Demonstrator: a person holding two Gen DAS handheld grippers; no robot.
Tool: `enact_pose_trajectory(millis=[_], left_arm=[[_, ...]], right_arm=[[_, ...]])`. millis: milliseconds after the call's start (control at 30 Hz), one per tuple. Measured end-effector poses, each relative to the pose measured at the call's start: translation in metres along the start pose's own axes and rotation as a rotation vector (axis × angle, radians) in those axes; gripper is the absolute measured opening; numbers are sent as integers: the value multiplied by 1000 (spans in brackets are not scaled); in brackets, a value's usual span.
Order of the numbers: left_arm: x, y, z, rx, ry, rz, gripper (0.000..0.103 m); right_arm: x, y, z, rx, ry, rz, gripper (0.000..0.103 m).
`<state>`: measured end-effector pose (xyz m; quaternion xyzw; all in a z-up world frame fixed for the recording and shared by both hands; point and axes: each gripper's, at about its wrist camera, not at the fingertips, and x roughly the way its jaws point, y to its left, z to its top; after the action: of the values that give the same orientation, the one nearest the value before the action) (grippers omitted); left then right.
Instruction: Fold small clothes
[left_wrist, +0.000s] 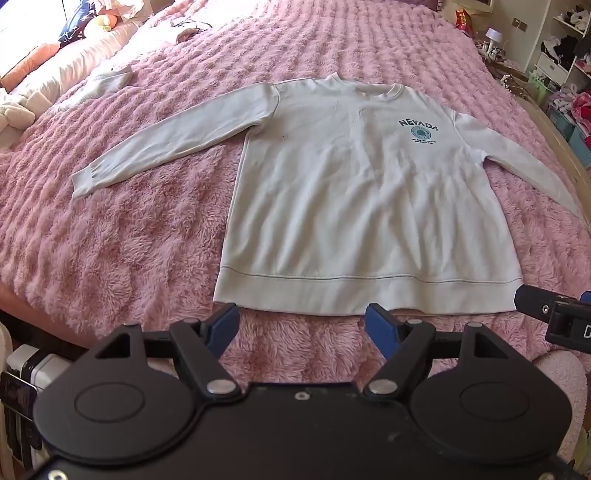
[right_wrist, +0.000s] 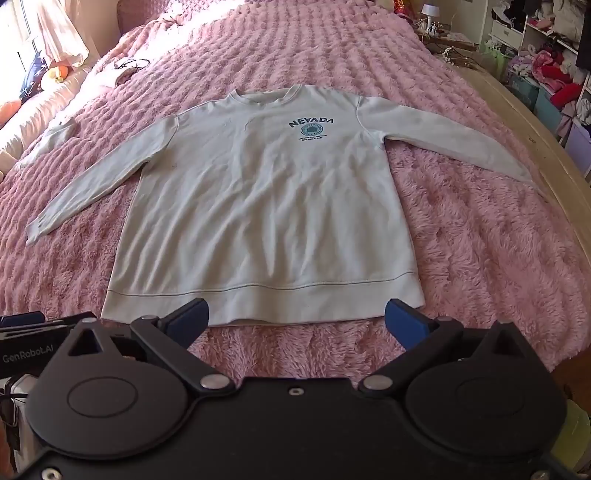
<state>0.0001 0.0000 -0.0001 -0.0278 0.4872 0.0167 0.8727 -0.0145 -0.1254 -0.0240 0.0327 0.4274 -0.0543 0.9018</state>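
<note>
A white long-sleeved sweatshirt (left_wrist: 354, 192) (right_wrist: 266, 206) with a dark "NEVADA" print lies flat, face up, on a fluffy pink bedspread (left_wrist: 122, 251) (right_wrist: 480, 236). Both sleeves are spread out to the sides and the hem faces me. My left gripper (left_wrist: 301, 321) hovers open just short of the hem's left half, nothing between its blue pads. My right gripper (right_wrist: 295, 317) is open too, near the hem's right half, and empty. The right gripper's finger (left_wrist: 535, 306) shows at the right edge of the left wrist view. The left gripper's body (right_wrist: 44, 328) shows at the left edge of the right wrist view.
A small folded white garment (left_wrist: 107, 83) (right_wrist: 55, 134) lies on the bedspread at far left. Pillows and soft toys (left_wrist: 33, 62) line the left side. The bed's wooden edge (right_wrist: 554, 155) runs along the right, with cluttered shelves (right_wrist: 546, 62) beyond it.
</note>
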Motion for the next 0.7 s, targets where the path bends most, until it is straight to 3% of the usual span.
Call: enact_pose_trajectory(millis=[700], left_arm=[[3, 0, -2, 9, 7, -1, 76]], right_arm=[[1, 1, 0, 3, 10, 3, 103]])
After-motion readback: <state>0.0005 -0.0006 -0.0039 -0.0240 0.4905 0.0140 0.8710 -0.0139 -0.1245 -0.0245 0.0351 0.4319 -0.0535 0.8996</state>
